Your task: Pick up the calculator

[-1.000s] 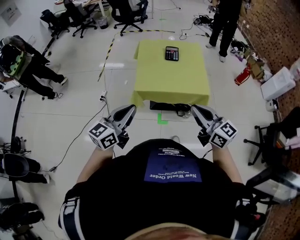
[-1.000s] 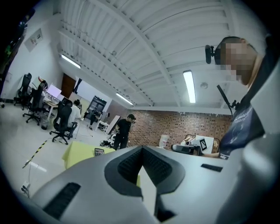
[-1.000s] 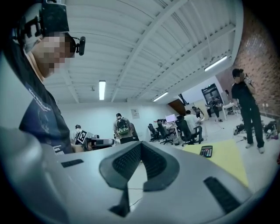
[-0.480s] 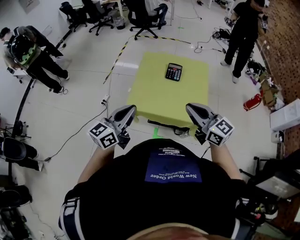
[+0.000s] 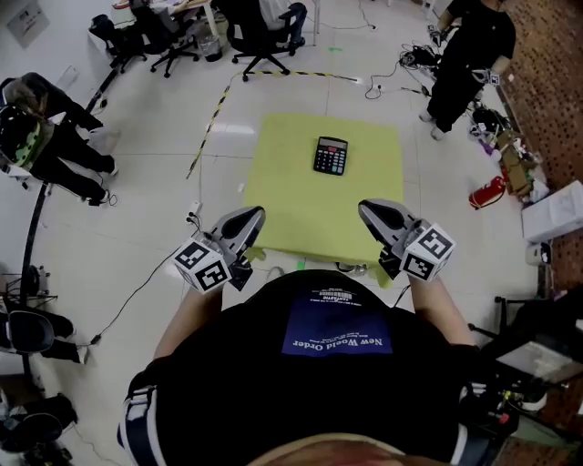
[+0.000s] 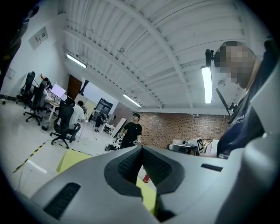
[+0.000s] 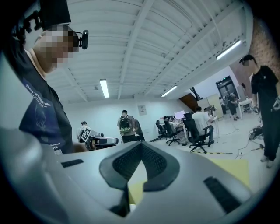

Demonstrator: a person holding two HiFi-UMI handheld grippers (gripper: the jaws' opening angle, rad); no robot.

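The calculator (image 5: 331, 156) lies flat, far on the table (image 5: 284, 214), seemingly beyond reach. So the left gripper (image 5: 248, 217) and right gripper (image 5: 368, 211) hang level at the near edge, jaws closed on nothing

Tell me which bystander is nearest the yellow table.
The person in black standing by the table's far right corner; the one at left and the seated one are farther.
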